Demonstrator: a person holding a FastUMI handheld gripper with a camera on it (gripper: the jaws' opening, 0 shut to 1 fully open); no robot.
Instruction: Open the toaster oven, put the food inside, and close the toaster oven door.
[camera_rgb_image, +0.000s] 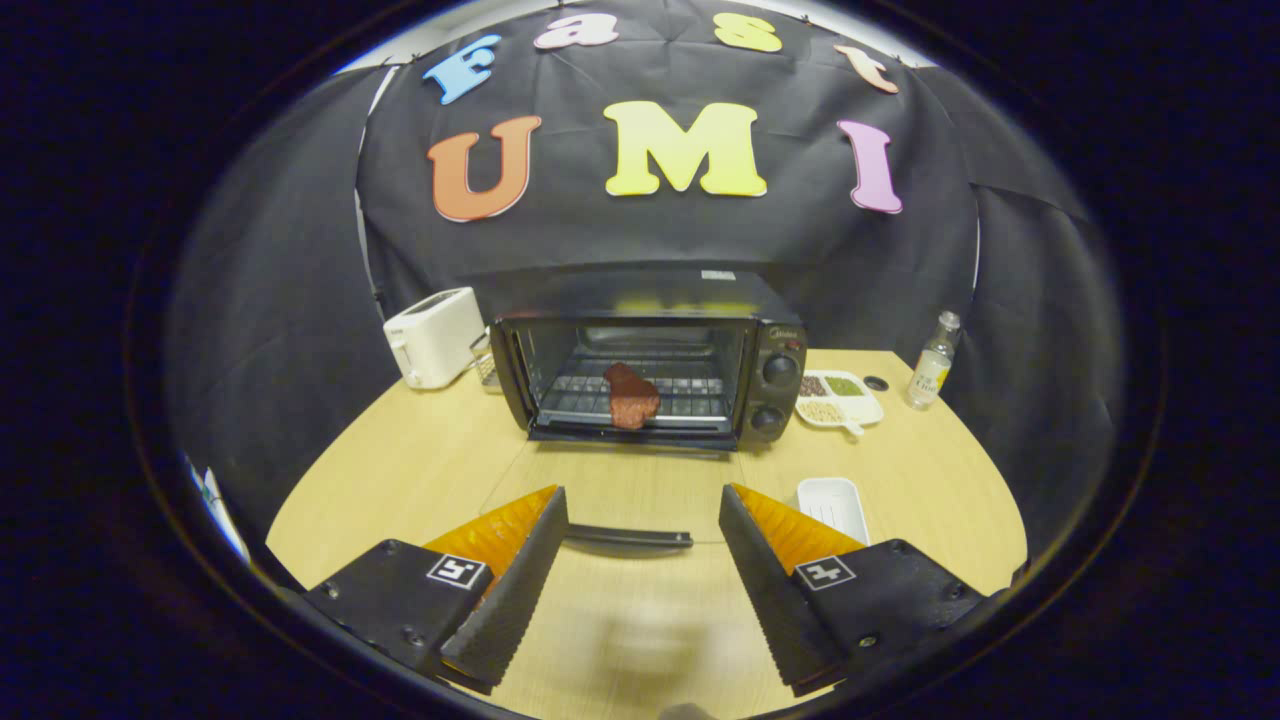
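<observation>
The black toaster oven (650, 360) stands at the back of the wooden table (400, 480), beyond the fingers. Its glass door (620, 480) is folded down flat toward me, and the dark door handle (630, 537) lies between the two fingers, touching neither. A reddish-brown piece of food (631, 397) rests on the wire rack (580, 395) inside the oven cavity. My gripper (640, 495) is open, its fingers spread wide on either side of the handle and holding nothing.
A white pop-up toaster (435, 335) sits left of the oven. To the oven's right are a divided plate of grains (838, 398), a small dark cap (876, 382) and a glass bottle (932, 362). An empty white tray (832, 505) lies by the right finger.
</observation>
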